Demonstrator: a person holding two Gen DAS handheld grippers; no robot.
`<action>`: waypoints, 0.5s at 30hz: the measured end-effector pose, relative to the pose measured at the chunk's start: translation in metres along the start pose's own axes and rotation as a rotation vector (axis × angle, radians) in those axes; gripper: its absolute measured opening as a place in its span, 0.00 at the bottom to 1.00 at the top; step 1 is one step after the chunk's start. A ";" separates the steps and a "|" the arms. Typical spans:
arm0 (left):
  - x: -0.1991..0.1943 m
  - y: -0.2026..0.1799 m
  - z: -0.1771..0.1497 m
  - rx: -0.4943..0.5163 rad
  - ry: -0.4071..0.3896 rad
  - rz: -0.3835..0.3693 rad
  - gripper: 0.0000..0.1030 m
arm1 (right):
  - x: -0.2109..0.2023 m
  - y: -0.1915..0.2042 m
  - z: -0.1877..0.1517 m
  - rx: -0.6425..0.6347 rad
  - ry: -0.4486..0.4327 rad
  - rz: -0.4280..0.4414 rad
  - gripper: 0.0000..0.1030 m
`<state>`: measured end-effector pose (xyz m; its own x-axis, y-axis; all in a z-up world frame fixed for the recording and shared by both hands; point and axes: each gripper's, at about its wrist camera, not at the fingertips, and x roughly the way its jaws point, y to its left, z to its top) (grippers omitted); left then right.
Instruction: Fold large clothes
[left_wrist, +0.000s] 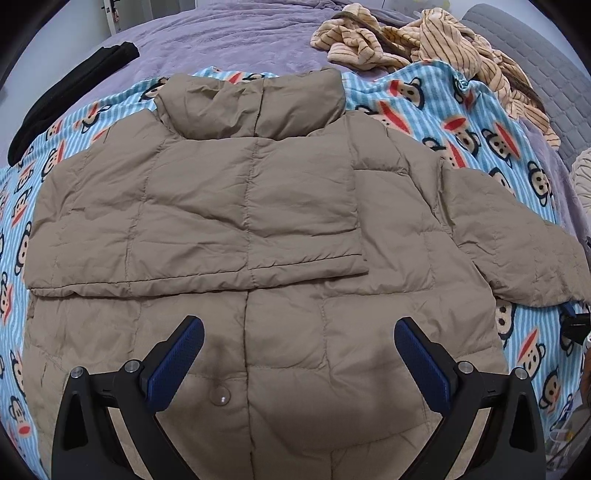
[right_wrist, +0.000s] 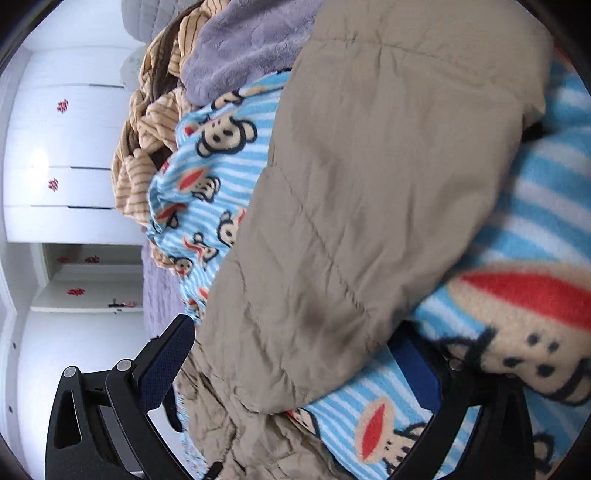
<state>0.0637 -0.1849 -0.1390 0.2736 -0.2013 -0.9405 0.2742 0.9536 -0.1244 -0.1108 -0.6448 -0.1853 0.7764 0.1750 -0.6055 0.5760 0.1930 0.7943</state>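
Note:
A tan quilted puffer jacket (left_wrist: 258, 229) lies flat on a blue striped monkey-print blanket (left_wrist: 461, 122). Its left sleeve is folded across the chest; its right sleeve (left_wrist: 517, 236) stretches out to the right. My left gripper (left_wrist: 299, 332) is open and empty, hovering over the jacket's lower front near a snap button (left_wrist: 220, 397). In the right wrist view the camera is rolled sideways. My right gripper (right_wrist: 295, 350) is open, its jaws standing either side of the cuff end of the tan sleeve (right_wrist: 351, 221), with the blanket (right_wrist: 517, 277) bunched against the right finger (right_wrist: 417, 365).
A purple bedspread (left_wrist: 221, 40) covers the bed. A heap of tan striped clothing (left_wrist: 424, 40) lies at the far right, a black garment (left_wrist: 66, 99) at the far left. A grey headboard (left_wrist: 535, 55) stands beyond. White cabinets (right_wrist: 62, 147) show in the right wrist view.

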 end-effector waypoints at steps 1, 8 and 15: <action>-0.001 -0.002 0.001 -0.003 -0.003 -0.003 1.00 | -0.004 0.001 0.005 0.007 -0.010 0.030 1.00; -0.010 -0.004 0.008 -0.033 -0.035 -0.007 1.00 | -0.015 0.010 0.035 0.031 -0.039 0.047 0.72; -0.022 0.030 0.019 -0.072 -0.099 0.042 1.00 | 0.001 0.011 0.044 0.089 -0.003 0.048 0.10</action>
<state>0.0829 -0.1562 -0.1162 0.3740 -0.1788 -0.9100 0.1947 0.9745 -0.1114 -0.0920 -0.6850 -0.1752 0.8043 0.1793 -0.5666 0.5584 0.0982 0.8237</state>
